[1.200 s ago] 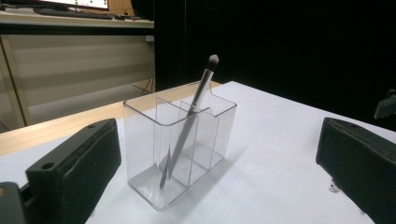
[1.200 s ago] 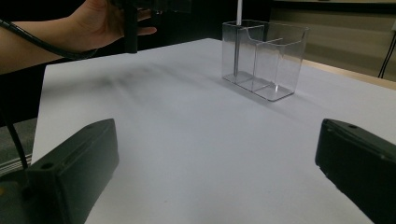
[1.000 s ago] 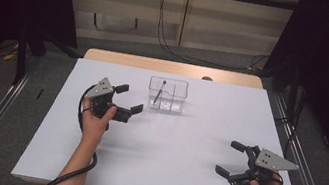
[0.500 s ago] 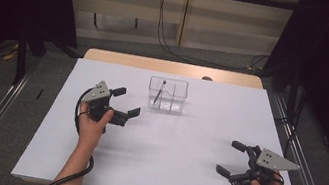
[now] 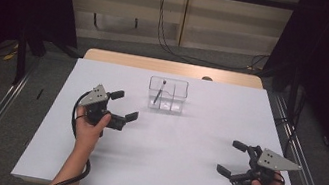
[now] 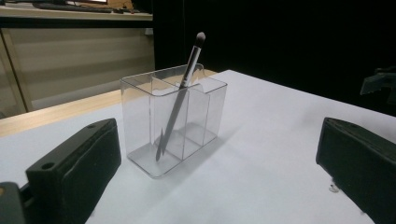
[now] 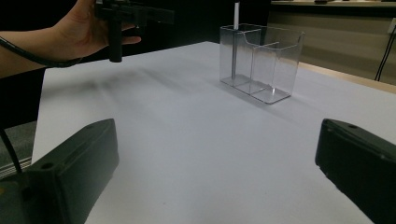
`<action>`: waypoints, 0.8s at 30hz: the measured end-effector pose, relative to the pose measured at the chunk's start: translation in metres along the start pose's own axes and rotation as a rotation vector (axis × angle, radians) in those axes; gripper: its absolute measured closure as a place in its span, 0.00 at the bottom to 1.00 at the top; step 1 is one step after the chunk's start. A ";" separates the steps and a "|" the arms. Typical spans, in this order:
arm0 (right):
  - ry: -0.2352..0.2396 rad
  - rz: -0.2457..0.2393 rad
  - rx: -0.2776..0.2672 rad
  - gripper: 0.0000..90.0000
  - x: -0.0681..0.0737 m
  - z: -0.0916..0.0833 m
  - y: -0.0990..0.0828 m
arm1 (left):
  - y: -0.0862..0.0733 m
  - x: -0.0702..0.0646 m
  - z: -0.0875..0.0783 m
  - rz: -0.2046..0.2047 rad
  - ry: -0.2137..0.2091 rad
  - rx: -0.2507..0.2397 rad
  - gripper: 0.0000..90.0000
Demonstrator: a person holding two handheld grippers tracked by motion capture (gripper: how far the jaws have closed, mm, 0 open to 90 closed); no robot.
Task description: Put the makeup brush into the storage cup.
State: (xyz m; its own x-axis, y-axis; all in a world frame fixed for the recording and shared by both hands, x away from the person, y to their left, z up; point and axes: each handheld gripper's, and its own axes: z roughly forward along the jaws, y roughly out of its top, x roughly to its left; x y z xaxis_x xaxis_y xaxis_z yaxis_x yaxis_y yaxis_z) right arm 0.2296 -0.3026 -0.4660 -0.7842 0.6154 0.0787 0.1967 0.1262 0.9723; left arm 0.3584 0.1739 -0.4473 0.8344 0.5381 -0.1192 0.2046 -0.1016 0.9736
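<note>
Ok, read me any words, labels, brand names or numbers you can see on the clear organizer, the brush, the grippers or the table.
None can be read.
Clear organizer: plain, no label.
Brush: no marking legible on its handle.
Left gripper and right gripper: black jaws and grey plates, no print visible.
White table: bare, no writing.

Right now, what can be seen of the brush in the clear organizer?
The brush is slim, with a grey handle, a silvery ferrule and a small dark rounded bristle tip pointing up. It stands tilted in an end compartment of the clear plastic organizer, its lower end on the floor, its upper part leaning on a wall and rising above the rim. Neither gripper touches it; the left gripper is nearer.
</note>
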 end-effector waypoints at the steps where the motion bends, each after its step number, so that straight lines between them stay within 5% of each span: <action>1: 0.000 -0.002 0.000 0.00 0.000 0.000 0.000 | 0.000 0.000 -0.001 0.008 0.003 0.004 0.00; 24: 0.001 -0.001 -0.002 0.00 0.000 0.003 0.001 | -0.004 -0.001 -0.029 0.014 0.027 0.000 0.00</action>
State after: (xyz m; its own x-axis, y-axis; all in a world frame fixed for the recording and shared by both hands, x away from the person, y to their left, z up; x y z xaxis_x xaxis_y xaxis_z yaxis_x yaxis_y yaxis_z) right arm 0.2314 -0.3004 -0.4658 -0.7853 0.6142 0.0782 0.1945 0.1249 0.9729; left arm 0.3418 0.1976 -0.4452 0.8231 0.5590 -0.1003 0.1930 -0.1092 0.9751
